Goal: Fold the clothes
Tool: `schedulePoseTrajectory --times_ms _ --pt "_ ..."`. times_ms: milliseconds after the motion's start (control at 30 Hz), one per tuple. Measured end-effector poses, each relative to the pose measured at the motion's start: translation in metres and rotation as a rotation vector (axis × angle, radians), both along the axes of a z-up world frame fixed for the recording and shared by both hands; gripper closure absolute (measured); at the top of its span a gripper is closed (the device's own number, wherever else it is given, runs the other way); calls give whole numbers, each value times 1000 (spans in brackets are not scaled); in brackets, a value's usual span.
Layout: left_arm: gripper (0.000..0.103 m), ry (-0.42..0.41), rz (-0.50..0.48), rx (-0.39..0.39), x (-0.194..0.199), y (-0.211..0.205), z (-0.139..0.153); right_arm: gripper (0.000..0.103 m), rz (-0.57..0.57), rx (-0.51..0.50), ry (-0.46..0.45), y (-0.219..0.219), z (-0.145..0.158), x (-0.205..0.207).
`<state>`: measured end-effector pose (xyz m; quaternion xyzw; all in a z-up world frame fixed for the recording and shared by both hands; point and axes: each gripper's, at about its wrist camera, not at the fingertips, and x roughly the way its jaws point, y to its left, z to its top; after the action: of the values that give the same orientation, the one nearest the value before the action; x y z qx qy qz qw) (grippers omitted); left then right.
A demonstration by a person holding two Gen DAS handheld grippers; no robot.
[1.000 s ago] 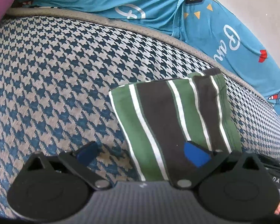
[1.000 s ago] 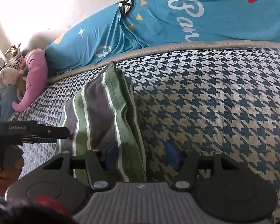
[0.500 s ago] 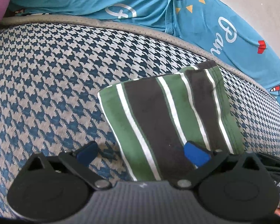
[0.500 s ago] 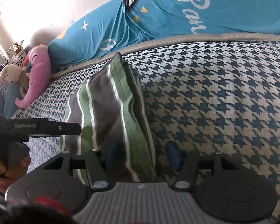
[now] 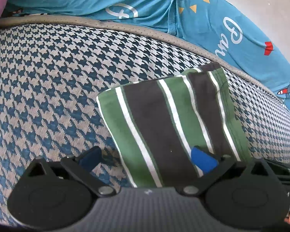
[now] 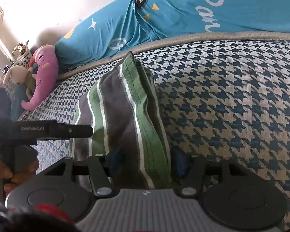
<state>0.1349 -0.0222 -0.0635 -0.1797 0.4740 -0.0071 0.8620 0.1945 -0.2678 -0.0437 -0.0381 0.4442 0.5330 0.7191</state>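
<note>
A folded garment [image 5: 164, 119] with green, dark grey and white stripes lies on the blue-and-white houndstooth mattress [image 5: 48, 81]. My left gripper [image 5: 147, 157] is open wide at its near left corner. Its right fingertip [image 5: 203, 159] rests over the cloth and its left fingertip [image 5: 90, 155] over bare mattress. In the right wrist view the garment [image 6: 118, 112] shows a thick stacked right edge. My right gripper [image 6: 147, 157] is open, its jaws straddling that edge without pinching it. The left gripper's black body [image 6: 54, 130] reaches in from the left.
A bright blue printed sheet [image 5: 145, 2] is heaped along the mattress's far border. At the far left stand a pink plush elephant [image 6: 42, 77] and a beige plush toy [image 6: 15, 75]. A hand [image 6: 2, 174] holds the left tool. Bare houndstooth mattress [image 6: 232, 106] spreads right of the garment.
Both grippers have crept slightly forward over the garment, which stays folded on the mattress. Its right edge now sits closer to my right gripper's right finger. Jaw openings are unchanged.
</note>
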Motion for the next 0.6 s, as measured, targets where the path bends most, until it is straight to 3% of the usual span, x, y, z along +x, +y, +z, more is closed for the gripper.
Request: schedulePoseTrajectory --times_ms 133,333,600 --pt "0 -1 13 -4 -1 5 1 38 16 -3 7 -3 -1 1" --pt "0 -10 3 0 -1 2 0 38 -8 10 -16 -1 -6 -1" --pt "5 -47 -33 -35 1 -2 -3 54 -50 21 -49 9 -10 -7"
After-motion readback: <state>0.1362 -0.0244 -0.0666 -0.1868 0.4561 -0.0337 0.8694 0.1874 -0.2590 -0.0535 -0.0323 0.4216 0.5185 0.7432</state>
